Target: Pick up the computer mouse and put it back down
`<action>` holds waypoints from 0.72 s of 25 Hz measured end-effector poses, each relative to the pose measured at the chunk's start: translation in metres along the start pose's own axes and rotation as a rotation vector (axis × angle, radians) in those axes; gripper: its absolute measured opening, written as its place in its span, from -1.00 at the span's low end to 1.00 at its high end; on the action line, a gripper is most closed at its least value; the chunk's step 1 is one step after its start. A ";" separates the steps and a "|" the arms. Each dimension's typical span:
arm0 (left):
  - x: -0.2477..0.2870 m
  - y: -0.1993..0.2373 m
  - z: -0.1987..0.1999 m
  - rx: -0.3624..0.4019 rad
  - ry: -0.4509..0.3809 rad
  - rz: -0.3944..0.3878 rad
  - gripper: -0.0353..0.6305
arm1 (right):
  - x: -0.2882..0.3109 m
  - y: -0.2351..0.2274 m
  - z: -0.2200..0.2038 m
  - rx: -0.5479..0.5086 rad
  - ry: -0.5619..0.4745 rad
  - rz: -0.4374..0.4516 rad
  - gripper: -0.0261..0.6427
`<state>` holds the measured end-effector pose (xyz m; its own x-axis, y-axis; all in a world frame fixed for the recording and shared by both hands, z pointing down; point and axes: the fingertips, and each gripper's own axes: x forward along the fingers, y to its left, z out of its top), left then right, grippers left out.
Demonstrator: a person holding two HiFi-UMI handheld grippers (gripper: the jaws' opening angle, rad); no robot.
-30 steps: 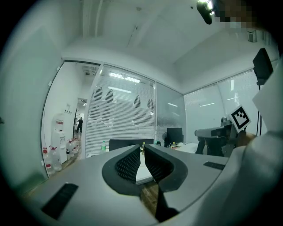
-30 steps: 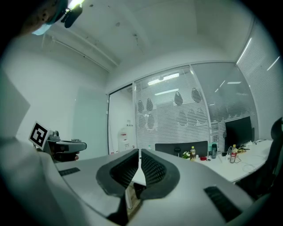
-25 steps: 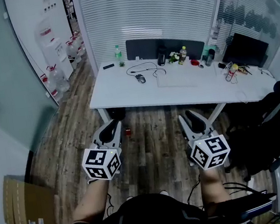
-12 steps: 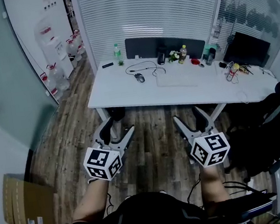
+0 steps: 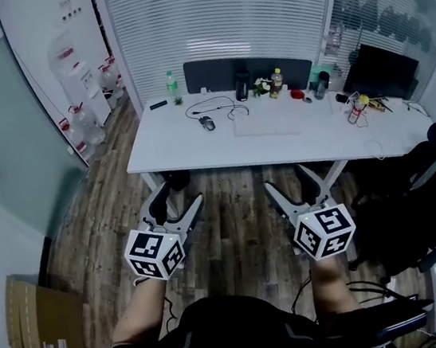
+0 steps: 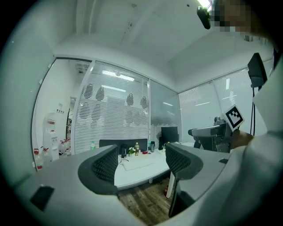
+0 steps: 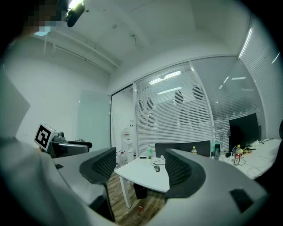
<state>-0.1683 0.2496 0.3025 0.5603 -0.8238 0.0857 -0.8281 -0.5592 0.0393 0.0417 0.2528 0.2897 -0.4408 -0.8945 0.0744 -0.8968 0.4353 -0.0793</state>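
A small dark computer mouse (image 5: 208,123) with a looping black cable lies on the back left part of the white desk (image 5: 199,152). It also shows small and far off in the right gripper view, where the mouse (image 7: 156,168) sits between the jaws in the picture only. My left gripper (image 5: 175,203) and right gripper (image 5: 290,185) hang side by side over the wood floor, short of the desk's front edge. Both sets of jaws have just been opening and stand wide, with nothing between them. In the left gripper view the left gripper (image 6: 142,162) frames the desk; the mouse is hidden there.
A white keyboard (image 5: 266,125), bottles (image 5: 276,82) and a dark monitor (image 5: 381,74) stand on the desk. A black office chair (image 5: 414,198) is at the right. A cardboard box (image 5: 41,318) lies at the lower left, and water jugs (image 5: 86,119) line the left wall.
Both grippers' jaws have swung from nearly shut to wide open. Both grippers have drifted a little forward toward the desk, which has shifted slightly left in the head view.
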 end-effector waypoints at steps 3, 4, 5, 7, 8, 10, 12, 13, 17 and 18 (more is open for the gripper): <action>0.009 -0.011 -0.003 -0.028 0.009 -0.011 0.12 | -0.002 -0.014 -0.001 0.001 -0.020 0.012 0.11; 0.012 -0.013 -0.004 -0.030 0.011 -0.008 0.12 | -0.001 -0.017 -0.002 0.003 -0.026 0.015 0.11; 0.015 -0.014 -0.005 -0.022 0.014 -0.002 0.12 | 0.001 -0.020 -0.003 0.008 -0.027 0.019 0.11; 0.022 -0.011 -0.008 0.003 0.026 0.009 0.12 | 0.007 -0.024 -0.007 0.015 -0.018 0.030 0.11; 0.027 -0.007 -0.010 0.010 0.029 0.012 0.12 | 0.011 -0.025 -0.008 0.013 -0.013 0.033 0.11; 0.039 0.002 -0.013 0.013 0.031 0.015 0.12 | 0.021 -0.031 -0.010 0.008 -0.012 0.026 0.11; 0.053 0.015 -0.016 0.009 0.032 0.013 0.12 | 0.034 -0.039 -0.012 0.021 -0.009 0.011 0.11; 0.060 0.021 -0.016 0.007 0.033 0.009 0.12 | 0.041 -0.042 -0.014 0.027 -0.003 0.006 0.11; 0.090 0.053 -0.010 0.021 0.021 -0.016 0.12 | 0.081 -0.048 -0.012 0.008 0.009 -0.011 0.11; 0.099 0.063 -0.008 0.018 0.019 -0.021 0.12 | 0.092 -0.049 -0.009 0.000 0.008 -0.014 0.11</action>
<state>-0.1653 0.1338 0.3214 0.5771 -0.8101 0.1037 -0.8156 -0.5781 0.0230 0.0445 0.1499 0.3090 -0.4286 -0.8997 0.0830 -0.9028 0.4230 -0.0779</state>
